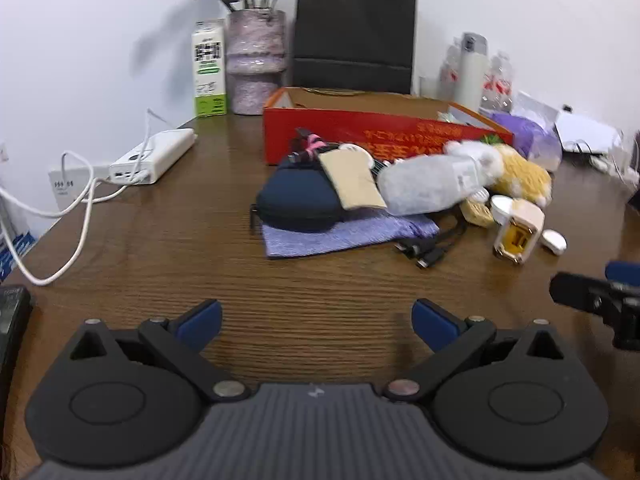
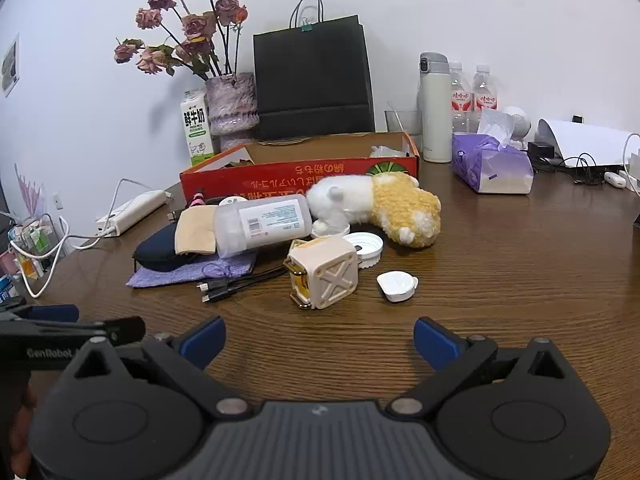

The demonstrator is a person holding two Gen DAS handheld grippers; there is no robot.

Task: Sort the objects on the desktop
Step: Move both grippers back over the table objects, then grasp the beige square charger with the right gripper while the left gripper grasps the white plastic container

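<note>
Hovering low over the wooden desk (image 2: 500, 280), the right gripper (image 2: 318, 340) has its blue-padded fingers spread wide with nothing between them. Straight ahead of it, close by, stands a cream cube-shaped gadget (image 2: 325, 276) with a yellow inner part, and just to the right of that lies a small white lid (image 2: 397, 286). A little farther ahead, a white round cap (image 2: 365, 247) touches the gadget's far side. Beyond these lies a plush toy (image 2: 380, 206), white and yellow, on its side against the front wall of the red cardboard box (image 2: 300, 174). Ahead and to the left, a clear plastic bottle (image 2: 262, 224) lies flat, resting over a beige pouch (image 2: 196, 232), a dark blue case (image 2: 158, 250) and a purple cloth (image 2: 192, 272). Black cables (image 2: 228, 284) lie just in front of the cloth.

The left gripper (image 1: 317, 322) is also spread wide and empty above bare wood. The same pile lies well ahead of it and slightly right, with the cube-shaped gadget farther right. Far to its left a white power bank (image 1: 154, 156) sits with white cords trailing off the desk edge.

At the back stand a milk carton (image 2: 196, 128), a vase of dried roses (image 2: 230, 106), a black paper bag (image 2: 312, 76), a white flask (image 2: 435, 108), two water bottles (image 2: 474, 98) and a purple tissue pack (image 2: 494, 164).
</note>
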